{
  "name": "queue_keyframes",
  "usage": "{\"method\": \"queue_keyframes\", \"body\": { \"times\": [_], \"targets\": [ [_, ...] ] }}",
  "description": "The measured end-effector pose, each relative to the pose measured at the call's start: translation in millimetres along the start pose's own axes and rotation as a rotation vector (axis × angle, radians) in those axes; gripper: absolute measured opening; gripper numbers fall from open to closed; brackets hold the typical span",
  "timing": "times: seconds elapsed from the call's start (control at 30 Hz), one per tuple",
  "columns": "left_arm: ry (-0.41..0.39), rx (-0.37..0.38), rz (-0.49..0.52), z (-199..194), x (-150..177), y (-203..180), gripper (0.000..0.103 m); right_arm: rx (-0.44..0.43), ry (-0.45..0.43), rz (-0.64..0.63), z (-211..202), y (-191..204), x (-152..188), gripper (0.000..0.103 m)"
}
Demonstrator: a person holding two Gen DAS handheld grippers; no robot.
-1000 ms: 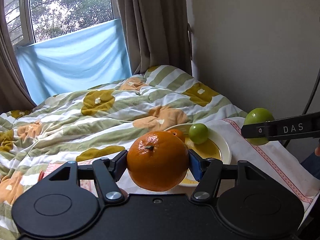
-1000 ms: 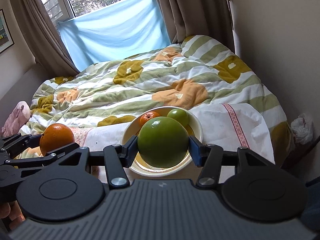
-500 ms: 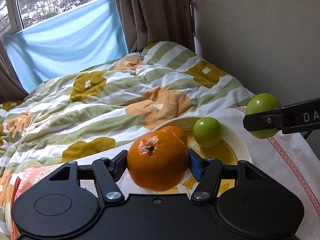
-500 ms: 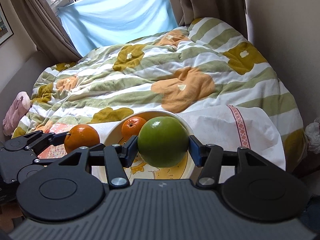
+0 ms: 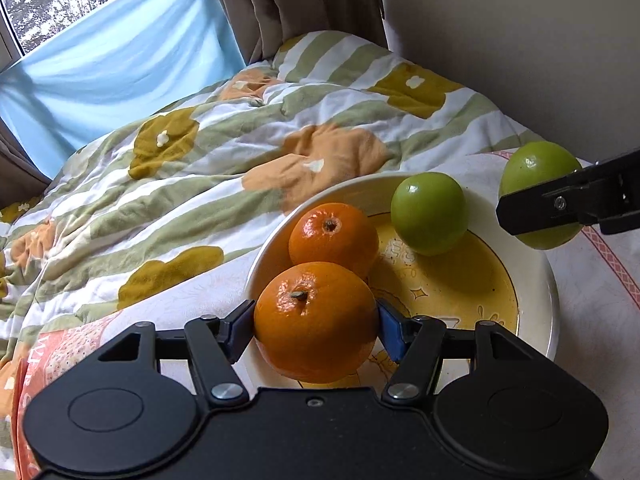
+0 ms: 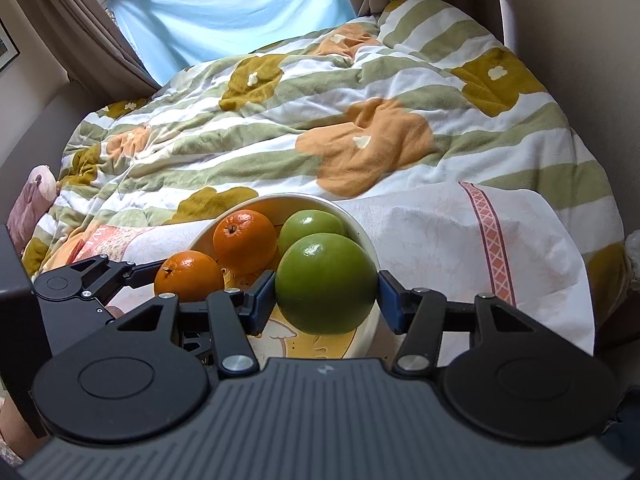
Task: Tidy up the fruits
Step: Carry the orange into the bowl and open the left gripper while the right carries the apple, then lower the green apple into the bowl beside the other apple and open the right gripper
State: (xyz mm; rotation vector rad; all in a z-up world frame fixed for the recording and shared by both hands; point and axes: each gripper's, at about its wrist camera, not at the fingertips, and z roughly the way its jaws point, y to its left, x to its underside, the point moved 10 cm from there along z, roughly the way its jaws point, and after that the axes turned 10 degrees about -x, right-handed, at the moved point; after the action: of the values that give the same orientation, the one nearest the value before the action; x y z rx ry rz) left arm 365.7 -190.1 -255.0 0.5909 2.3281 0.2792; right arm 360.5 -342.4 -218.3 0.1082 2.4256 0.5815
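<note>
Orange and round, the held orange is squeezed between the jaws of the left gripper, over the near edge of the plate. On this plate lie a second orange and a small green fruit, close to each other. The right gripper has its jaws closed on a big green fruit, above the right part of the plate. The plate rests on a white cloth on the bed.

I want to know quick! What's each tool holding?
Left tool: closed on an orange.
Right tool: closed on a green fruit.
</note>
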Motion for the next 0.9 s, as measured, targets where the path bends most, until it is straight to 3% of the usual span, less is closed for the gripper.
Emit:
{"method": "queue_keyframes", "body": {
  "times": [0.07, 0.1, 0.17, 0.57, 0.9],
  "targets": [
    [-0.022, -0.006, 0.001, -3, -2, 0, 0.074, 0.001, 0.000, 0.000, 0, 0, 0, 0.069],
    [-0.037, -0.017, 0.006, -6, -4, 1, 0.089, 0.001, 0.000, 0.000, 0, 0, 0, 0.069],
    [-0.068, -0.016, 0.011, -14, -8, 3, 0.100, 0.001, -0.002, 0.000, 0, 0, -1, 0.069],
    [-0.059, 0.011, -0.079, -51, 6, 24, 0.100, 0.005, 0.001, -0.056, -4, 12, 5, 0.069],
    [-0.044, -0.022, -0.124, -68, 24, 43, 0.100, -0.019, 0.050, -0.112, 30, 32, 22, 0.069]
  ]
}}
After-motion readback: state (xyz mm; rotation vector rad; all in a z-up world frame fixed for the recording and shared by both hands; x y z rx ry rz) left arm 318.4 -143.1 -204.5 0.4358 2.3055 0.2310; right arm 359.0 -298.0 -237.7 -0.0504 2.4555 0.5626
